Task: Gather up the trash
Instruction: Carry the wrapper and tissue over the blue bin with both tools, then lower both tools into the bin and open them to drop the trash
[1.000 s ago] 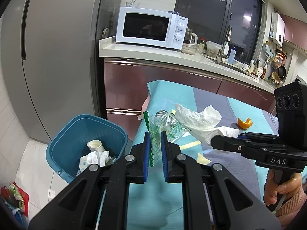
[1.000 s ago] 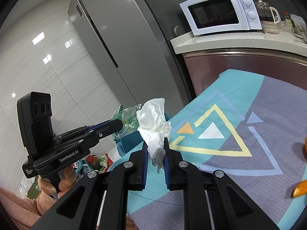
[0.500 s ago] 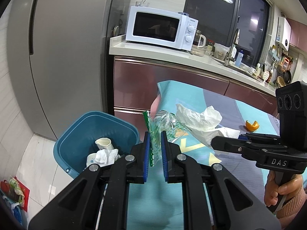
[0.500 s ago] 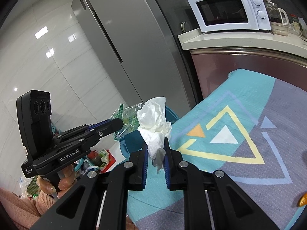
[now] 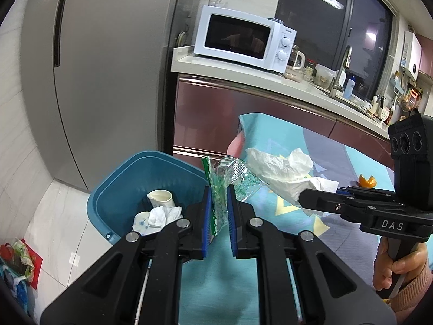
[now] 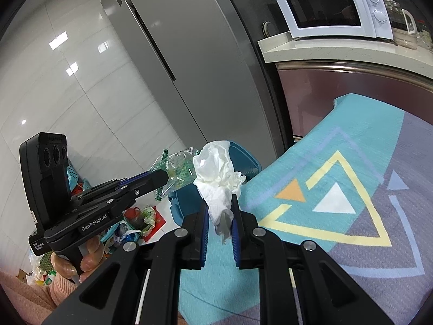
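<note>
Kitchen floor at 9 o'clock holds the blue bin (image 5: 130,187). Left gripper (image 5: 219,208) clamps a light, crinkly plastic wrapper (image 5: 230,178); right gripper (image 6: 220,216) clamps a soft tissue (image 6: 216,178). Grip by edges. Bin bottom is partly hidden; orange peel (image 5: 366,181) remains at 3 o'clock.

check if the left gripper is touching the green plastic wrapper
Touching. The left wrist view shows the left gripper with its blue pads pinching the green plastic wrapper.

Both wrist views look down-forward, close — sharing the blue bin (image 5: 130,187) and microwave (image 5: 243,40).
</note>
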Motion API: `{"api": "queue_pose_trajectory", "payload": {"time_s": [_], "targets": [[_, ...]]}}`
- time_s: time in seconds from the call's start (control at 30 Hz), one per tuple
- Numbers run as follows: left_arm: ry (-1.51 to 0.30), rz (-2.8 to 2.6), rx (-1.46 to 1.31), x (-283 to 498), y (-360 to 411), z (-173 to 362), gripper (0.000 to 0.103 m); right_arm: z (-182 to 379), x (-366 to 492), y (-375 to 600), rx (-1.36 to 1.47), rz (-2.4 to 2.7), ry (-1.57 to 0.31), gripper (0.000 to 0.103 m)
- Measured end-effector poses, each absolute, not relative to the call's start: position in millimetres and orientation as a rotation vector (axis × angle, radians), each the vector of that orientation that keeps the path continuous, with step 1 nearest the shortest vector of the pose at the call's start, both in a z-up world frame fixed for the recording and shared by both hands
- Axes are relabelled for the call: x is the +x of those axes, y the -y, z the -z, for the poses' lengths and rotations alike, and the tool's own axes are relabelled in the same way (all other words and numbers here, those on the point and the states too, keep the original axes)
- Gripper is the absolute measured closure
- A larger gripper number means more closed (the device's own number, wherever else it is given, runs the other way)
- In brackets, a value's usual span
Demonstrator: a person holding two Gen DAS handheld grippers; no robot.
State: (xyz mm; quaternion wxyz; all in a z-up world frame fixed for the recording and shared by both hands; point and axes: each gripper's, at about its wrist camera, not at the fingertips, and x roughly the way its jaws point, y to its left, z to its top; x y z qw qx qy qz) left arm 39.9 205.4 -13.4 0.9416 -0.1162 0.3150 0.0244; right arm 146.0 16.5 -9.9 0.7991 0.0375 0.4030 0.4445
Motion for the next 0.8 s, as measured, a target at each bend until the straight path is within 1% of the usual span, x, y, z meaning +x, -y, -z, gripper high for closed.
{"api": "queue_pose_trajectory", "payload": {"time_s": [0.8], "targets": [[-0.688,-0.175,-0.263,50.7,-251.5,39.2,0.089,29.3,179.6,-93.9,-0.036,-0.986,-0.964,0.089]]}}
